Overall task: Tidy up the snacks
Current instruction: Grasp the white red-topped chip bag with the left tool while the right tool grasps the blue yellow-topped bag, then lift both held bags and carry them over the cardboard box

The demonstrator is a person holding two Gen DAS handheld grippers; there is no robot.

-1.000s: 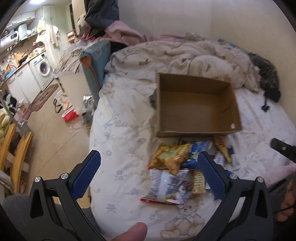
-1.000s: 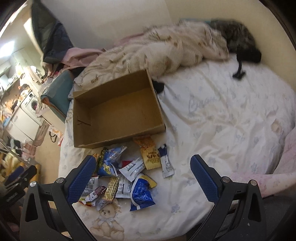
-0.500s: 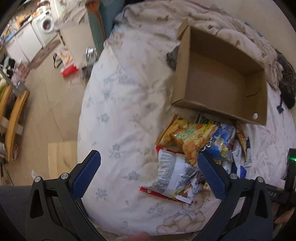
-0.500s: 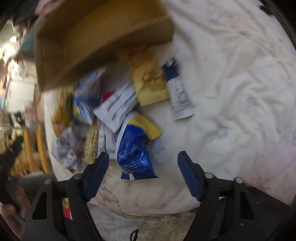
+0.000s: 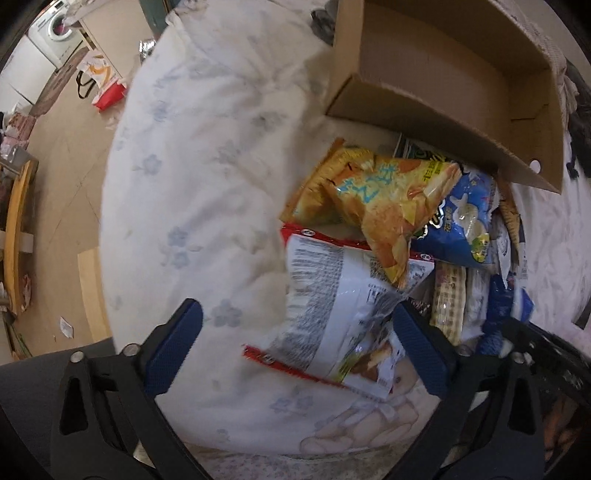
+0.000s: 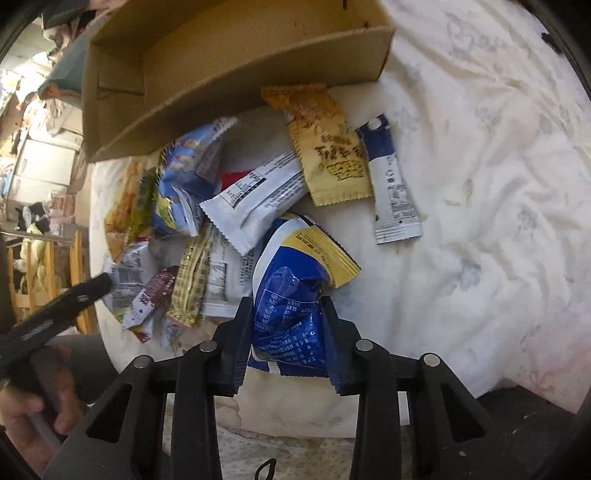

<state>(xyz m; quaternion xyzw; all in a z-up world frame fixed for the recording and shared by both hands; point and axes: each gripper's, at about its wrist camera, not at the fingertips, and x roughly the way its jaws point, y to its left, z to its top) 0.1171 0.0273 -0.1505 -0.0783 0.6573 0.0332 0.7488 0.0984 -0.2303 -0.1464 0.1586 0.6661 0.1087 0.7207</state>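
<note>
A pile of snack packets lies on the white bed in front of an empty cardboard box (image 5: 461, 74) (image 6: 240, 48). My left gripper (image 5: 295, 328) is open, its jaws either side of a white red-edged bag (image 5: 332, 306). An orange chip bag (image 5: 380, 195) and a blue bag (image 5: 458, 229) lie beyond it. My right gripper (image 6: 288, 317) is shut on a blue and yellow packet (image 6: 291, 295) at the pile's near edge. A white packet (image 6: 258, 199), a yellow packet (image 6: 328, 147) and a blue-white stick (image 6: 391, 181) lie beyond it.
The bed edge drops to the floor on the left (image 5: 55, 184), with a washing machine (image 5: 55, 33) and a bag (image 5: 99, 85) there. The left gripper's tip (image 6: 74, 299) shows in the right wrist view.
Both grippers moved down and in toward the pile. The right jaws closed from wide open onto the blue and yellow packet. The left jaws stayed open, now around the white bag.
</note>
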